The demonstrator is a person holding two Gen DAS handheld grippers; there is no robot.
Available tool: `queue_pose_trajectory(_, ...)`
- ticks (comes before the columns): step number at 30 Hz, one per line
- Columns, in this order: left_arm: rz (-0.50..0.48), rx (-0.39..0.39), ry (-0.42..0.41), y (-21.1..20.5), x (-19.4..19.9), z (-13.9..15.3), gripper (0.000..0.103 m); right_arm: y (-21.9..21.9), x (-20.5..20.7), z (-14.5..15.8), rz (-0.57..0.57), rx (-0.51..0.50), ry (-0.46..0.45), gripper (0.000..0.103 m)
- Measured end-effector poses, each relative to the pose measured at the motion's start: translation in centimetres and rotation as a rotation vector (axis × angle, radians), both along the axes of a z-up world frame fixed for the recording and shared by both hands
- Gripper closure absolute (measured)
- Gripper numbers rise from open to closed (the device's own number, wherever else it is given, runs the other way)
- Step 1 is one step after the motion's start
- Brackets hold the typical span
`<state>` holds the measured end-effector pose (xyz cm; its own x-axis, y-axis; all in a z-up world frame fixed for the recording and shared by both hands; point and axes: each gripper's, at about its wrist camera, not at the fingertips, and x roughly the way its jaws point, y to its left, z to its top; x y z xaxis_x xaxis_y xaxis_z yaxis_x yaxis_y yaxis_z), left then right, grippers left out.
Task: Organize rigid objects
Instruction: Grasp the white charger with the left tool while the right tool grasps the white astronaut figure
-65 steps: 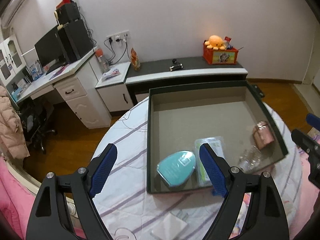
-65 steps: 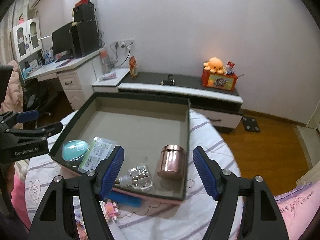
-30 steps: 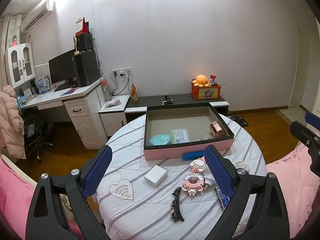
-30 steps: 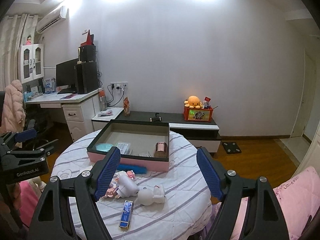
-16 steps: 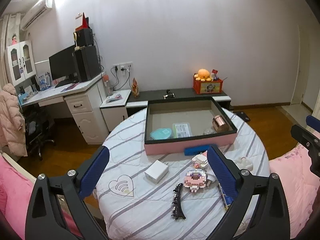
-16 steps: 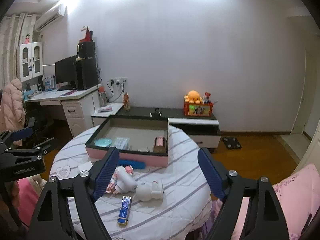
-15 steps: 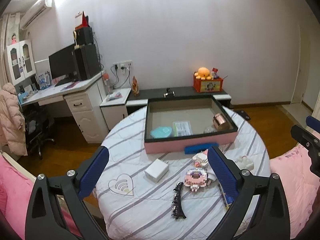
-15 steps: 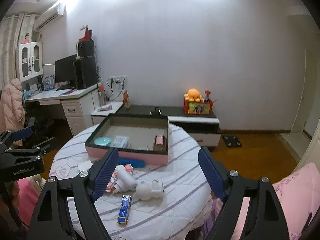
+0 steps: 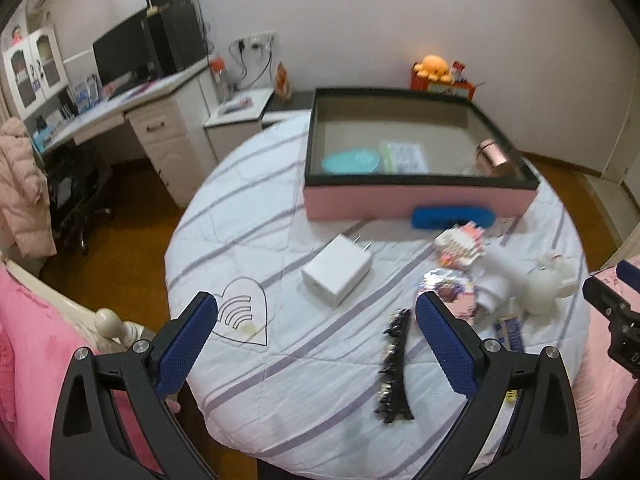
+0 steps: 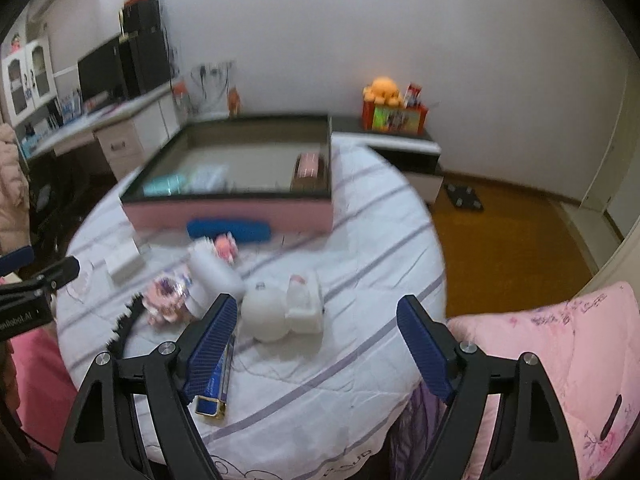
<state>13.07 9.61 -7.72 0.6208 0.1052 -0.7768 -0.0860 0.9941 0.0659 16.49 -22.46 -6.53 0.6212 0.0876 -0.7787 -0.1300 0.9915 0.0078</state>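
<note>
A round tabletop under a white striped cloth fills both views, a pink-sided tray with a dark rim standing at its far side. Inside the tray lie a teal oval case, a flat printed packet just beside it, and a copper-coloured jar near the right wall. A blue bar lies on the cloth against the tray's pink front.

Loose things crowd the near right of the tabletop: a white charger with its prongs toward the tray, a white bottle on its side, a white rabbit-shaped figure beside it, two pink block models, one behind the other, a black toothed hair clip and a blue box at the near edge.

The left gripper hangs above the near side of the tabletop, fingers spread wide and released, nothing between them; the charger sits ahead in the gap. The right gripper hovers over the near right edge, its fingers likewise apart and empty, the left one in front of the blue box, the rabbit figure just beyond. The right view is blurred.

Behind stand a desk with a monitor and a low cabinet bearing an orange plush.
</note>
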Motion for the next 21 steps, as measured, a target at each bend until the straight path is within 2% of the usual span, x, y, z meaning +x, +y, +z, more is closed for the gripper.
queue_pose_trajectory(7, 0.009, 0.000, 0.062, 1.0, 1.5, -2.1, 0.002, 0.6, 2.5, -3.5, -0.012, 0.007, 0.135, 0.019)
queue_pose_trajectory(14, 0.013, -0.015, 0.138, 1.8, 4.0, -4.2, 0.002, 1.7, 4.6, -6.1, 0.026, 0.060, 0.212, 0.019)
queue_pose_trajectory(18, 0.003, -0.018, 0.174, 1.6, 5.8, -5.3, 0.002, 1.4, 5.7, -6.8, 0.008, 0.070, 0.194, 0.021)
queue_pose_trajectory(19, 0.001, -0.021, 0.180, 1.6, 6.1, -5.4, 0.002, 1.1, 6.0, -6.7, 0.007, 0.081, 0.175, 0.027)
queue_pose_trajectory(21, -0.005, -0.030, 0.201, 1.3, 7.2, -6.1, 0.002, 0.9, 6.3, -6.5, 0.002, 0.073, 0.162, 0.027)
